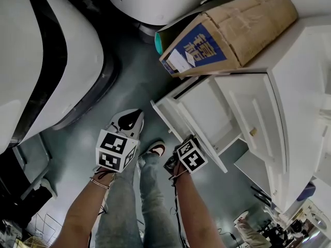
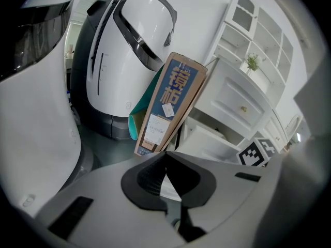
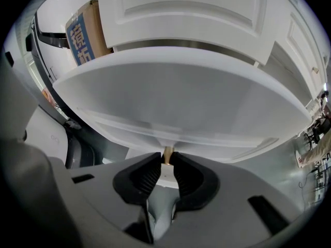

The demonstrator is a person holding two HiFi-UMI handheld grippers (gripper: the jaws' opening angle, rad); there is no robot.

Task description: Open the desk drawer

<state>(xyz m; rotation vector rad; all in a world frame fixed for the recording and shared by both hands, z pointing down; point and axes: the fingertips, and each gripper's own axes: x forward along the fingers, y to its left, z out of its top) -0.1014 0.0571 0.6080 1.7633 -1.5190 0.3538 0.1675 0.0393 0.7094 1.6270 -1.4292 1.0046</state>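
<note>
One white drawer (image 1: 204, 110) stands pulled out from the front of the white desk (image 1: 305, 87), its inside bare and open to the head view. Its front is a flat white panel with a raised frame moulded round the edge. A small brass-coloured knob (image 3: 166, 154) sits at the middle of that panel.

The right gripper (image 3: 166, 159) is at the outer face of the drawer front, on the side away from the desk. Its two ribbed black fingers are pinched on the knob from either side.

Just above the open drawer, another white drawer front (image 3: 181, 14) of the same moulded style sits flush in the desk, with a knob of its own.

The left gripper (image 2: 165, 156) hangs away from the desk, beside the right one and touching nothing. Its fingers are pressed together at the tips with nothing between them.

A long cardboard box (image 1: 232, 27) with a blue label leans against the desk's far end.
</note>
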